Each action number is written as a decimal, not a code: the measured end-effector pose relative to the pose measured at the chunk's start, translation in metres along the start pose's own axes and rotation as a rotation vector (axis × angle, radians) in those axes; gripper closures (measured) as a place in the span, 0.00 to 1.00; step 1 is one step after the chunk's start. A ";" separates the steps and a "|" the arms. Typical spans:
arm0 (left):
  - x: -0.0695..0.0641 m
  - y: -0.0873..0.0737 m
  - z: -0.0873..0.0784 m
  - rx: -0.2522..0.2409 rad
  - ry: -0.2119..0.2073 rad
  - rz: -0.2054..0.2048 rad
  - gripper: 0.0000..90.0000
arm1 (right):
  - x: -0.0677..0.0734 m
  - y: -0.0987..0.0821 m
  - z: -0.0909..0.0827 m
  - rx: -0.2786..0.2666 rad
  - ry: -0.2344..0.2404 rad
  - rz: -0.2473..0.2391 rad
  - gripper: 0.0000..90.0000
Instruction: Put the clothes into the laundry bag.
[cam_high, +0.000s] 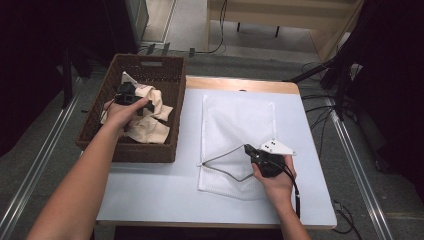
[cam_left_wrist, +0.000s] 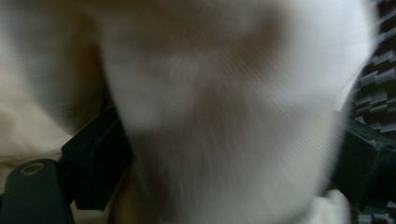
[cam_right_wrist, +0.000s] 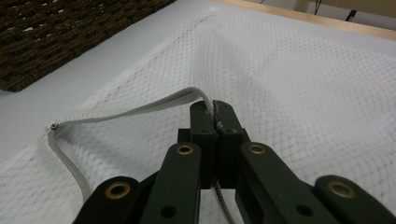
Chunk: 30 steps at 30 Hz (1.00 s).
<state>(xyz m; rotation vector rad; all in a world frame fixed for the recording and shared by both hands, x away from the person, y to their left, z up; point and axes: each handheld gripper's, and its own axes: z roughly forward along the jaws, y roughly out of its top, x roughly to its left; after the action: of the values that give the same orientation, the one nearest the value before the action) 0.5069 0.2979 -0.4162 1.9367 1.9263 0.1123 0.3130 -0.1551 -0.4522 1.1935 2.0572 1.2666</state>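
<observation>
A white mesh laundry bag (cam_high: 237, 117) lies flat on the table. My right gripper (cam_high: 248, 149) is shut on the bag's zipper edge (cam_right_wrist: 140, 110) and holds it lifted, so the mouth gapes toward the left. In the right gripper view its jaws (cam_right_wrist: 215, 112) pinch the corded rim. My left gripper (cam_high: 131, 97) is down in the brown wicker basket (cam_high: 145, 152) among cream cloths (cam_high: 152, 127). In the left gripper view a blurred cream cloth (cam_left_wrist: 224, 107) bulges between the widely spread black fingers (cam_left_wrist: 95, 158); I see no pinch on it.
The basket stands at the table's left edge, partly overhanging it. The pale table (cam_high: 150, 190) has bare surface in front of the basket and the bag. Cables and dark stands crowd the floor at the right (cam_high: 345, 85).
</observation>
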 end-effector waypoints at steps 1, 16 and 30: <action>-0.006 0.001 0.008 0.034 0.023 0.020 0.08 | 0.000 0.000 0.000 0.003 0.002 0.000 1.00; -0.022 -0.002 0.002 0.015 0.154 0.209 0.70 | 0.002 -0.001 0.002 0.006 0.002 -0.010 1.00; -0.036 -0.022 -0.079 -0.595 0.026 0.294 0.76 | -0.002 -0.001 -0.002 -0.017 0.012 0.001 1.00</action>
<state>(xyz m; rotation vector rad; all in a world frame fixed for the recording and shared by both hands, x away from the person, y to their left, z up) 0.4578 0.2800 -0.3429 1.7771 1.3874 0.7086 0.3118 -0.1576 -0.4523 1.1820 2.0503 1.2920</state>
